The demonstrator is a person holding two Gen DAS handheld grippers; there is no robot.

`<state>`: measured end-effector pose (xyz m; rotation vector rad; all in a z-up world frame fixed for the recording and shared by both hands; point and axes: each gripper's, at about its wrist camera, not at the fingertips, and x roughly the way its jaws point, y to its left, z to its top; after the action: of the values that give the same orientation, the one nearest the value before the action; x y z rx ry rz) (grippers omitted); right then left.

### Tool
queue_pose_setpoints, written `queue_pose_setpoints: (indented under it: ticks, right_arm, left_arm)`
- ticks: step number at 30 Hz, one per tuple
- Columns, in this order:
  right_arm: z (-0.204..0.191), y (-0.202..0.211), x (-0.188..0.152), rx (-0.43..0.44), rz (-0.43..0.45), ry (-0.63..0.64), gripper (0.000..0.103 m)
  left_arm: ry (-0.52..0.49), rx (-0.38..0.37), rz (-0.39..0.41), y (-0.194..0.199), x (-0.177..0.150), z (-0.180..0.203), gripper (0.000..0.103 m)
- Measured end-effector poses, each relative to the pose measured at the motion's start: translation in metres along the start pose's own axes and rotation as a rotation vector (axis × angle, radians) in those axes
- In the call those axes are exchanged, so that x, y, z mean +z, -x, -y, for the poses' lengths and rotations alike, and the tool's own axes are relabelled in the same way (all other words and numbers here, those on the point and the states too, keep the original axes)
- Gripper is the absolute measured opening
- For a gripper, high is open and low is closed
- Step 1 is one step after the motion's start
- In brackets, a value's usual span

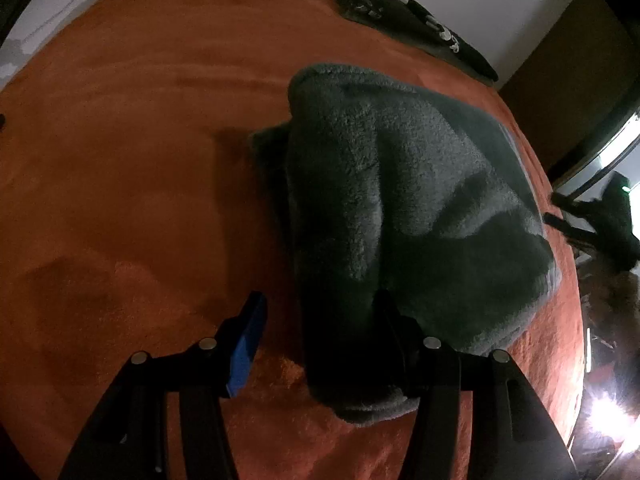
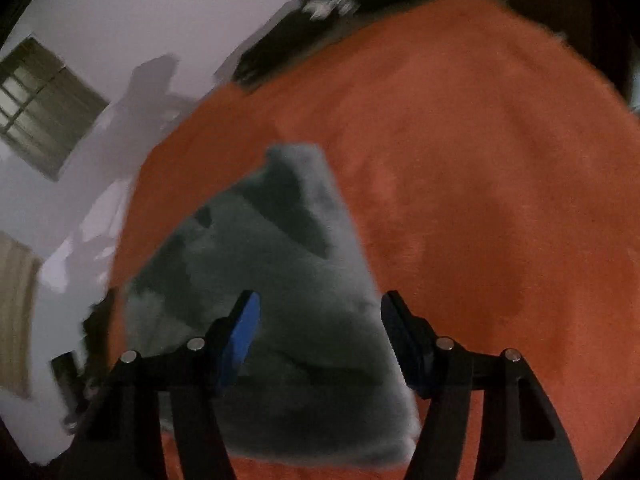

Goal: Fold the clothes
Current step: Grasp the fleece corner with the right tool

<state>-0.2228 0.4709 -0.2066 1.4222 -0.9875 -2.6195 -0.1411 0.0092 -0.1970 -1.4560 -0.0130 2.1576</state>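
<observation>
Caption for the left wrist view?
Open left gripper straddles the near edge of a folded grey fleece garment on an orange plush blanket.

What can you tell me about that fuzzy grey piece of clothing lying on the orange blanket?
The grey garment looks like thick, plush fleece, dull grey-green with dark shadowed creases. It lies folded over into a bulky, rumpled bundle on the orange blanket, with rounded edges and a small flap poking out on one side. A thin paler strip shows along its far edge. The left gripper stands open over its near corner, one finger against or above the fabric. The right gripper, also open, straddles another edge without pinching it.
</observation>
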Motion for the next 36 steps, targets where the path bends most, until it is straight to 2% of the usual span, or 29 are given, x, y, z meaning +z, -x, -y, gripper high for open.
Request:
queue_pose_setpoints:
  ticks: [1, 2, 3, 5, 7, 9, 10, 12, 14, 15, 16, 18, 19, 21, 22, 23, 25, 27, 31, 34, 36]
  right_arm:
    - [0.001, -0.019, 0.005, -0.021, -0.028, 0.019, 0.048]
    - [0.003, -0.038, 0.010, -0.042, -0.055, 0.038, 0.027]
    - [0.005, -0.039, 0.013, -0.045, -0.027, 0.020, 0.014]
    - [0.011, -0.027, 0.015, -0.038, 0.074, -0.045, 0.011]
    - [0.017, -0.023, 0.015, -0.064, 0.110, -0.080, 0.010]
    - [0.024, -0.029, 0.016, -0.143, 0.050, -0.097, 0.010]
    - [0.026, -0.025, 0.014, -0.132, 0.040, -0.129, 0.010]
    - [0.026, -0.006, 0.009, -0.082, 0.083, -0.156, 0.010]
    - [0.016, 0.013, 0.002, -0.046, 0.142, -0.121, 0.014]
    - [0.007, 0.021, -0.008, -0.030, 0.155, -0.092, 0.023]
    - [-0.001, 0.029, -0.019, -0.014, 0.169, -0.064, 0.037]
    - [-0.009, 0.030, -0.033, -0.023, 0.109, -0.004, 0.054]
    - [-0.009, 0.021, -0.030, -0.041, 0.072, 0.014, 0.054]
    - [0.000, 0.003, -0.032, -0.077, 0.023, 0.007, 0.052]
    - [0.005, -0.005, -0.034, -0.095, 0.000, 0.001, 0.034]
    - [0.007, -0.003, -0.034, -0.095, 0.013, -0.005, 0.026]
    - [0.009, 0.010, -0.032, -0.086, 0.062, -0.019, 0.019]
    - [0.010, 0.021, -0.032, -0.120, 0.096, -0.018, 0.017]
    - [0.037, 0.026, -0.037, -0.226, 0.038, -0.090, 0.017]
    - [0.028, 0.048, -0.029, -0.159, 0.117, -0.076, 0.017]
    - [0.003, 0.049, -0.019, -0.103, 0.151, 0.012, 0.020]
  left_arm:
    - [0.000, 0.000, 0.000, 0.001, -0.001, -0.001, 0.057]
    - [0.000, 0.000, 0.000, 0.002, -0.001, -0.001, 0.057]
    - [-0.003, 0.000, -0.001, 0.001, 0.000, 0.001, 0.057]
    - [-0.007, 0.001, -0.003, 0.000, 0.001, 0.004, 0.057]
    - [-0.010, 0.001, -0.006, -0.001, 0.002, 0.006, 0.057]
    - [0.004, -0.012, -0.012, -0.001, 0.003, 0.001, 0.058]
    - [0.016, -0.019, -0.019, 0.000, 0.004, -0.001, 0.058]
    - [0.040, -0.034, -0.033, 0.006, 0.006, -0.005, 0.058]
    - [0.040, -0.036, -0.021, 0.017, 0.009, -0.005, 0.058]
    - [0.023, -0.028, -0.003, 0.023, 0.010, -0.003, 0.058]
    - [0.004, -0.018, 0.016, 0.030, 0.012, -0.001, 0.058]
    - [-0.025, 0.000, 0.031, 0.036, 0.014, 0.002, 0.058]
    - [-0.034, 0.006, 0.032, 0.037, 0.016, 0.002, 0.058]
    - [-0.045, 0.016, 0.033, 0.038, 0.020, 0.003, 0.058]
    - [-0.029, 0.012, 0.029, 0.036, 0.026, 0.002, 0.058]
    - [-0.014, 0.008, 0.024, 0.035, 0.032, 0.001, 0.058]
    - [0.012, -0.007, 0.038, 0.039, 0.043, 0.002, 0.058]
    - [0.015, -0.012, 0.055, 0.038, 0.053, 0.005, 0.059]
    - [-0.004, 0.000, 0.062, 0.032, 0.073, 0.020, 0.059]
    - [-0.033, 0.013, 0.073, 0.025, 0.085, 0.038, 0.064]
    - [-0.058, 0.027, 0.086, 0.014, 0.091, 0.050, 0.068]
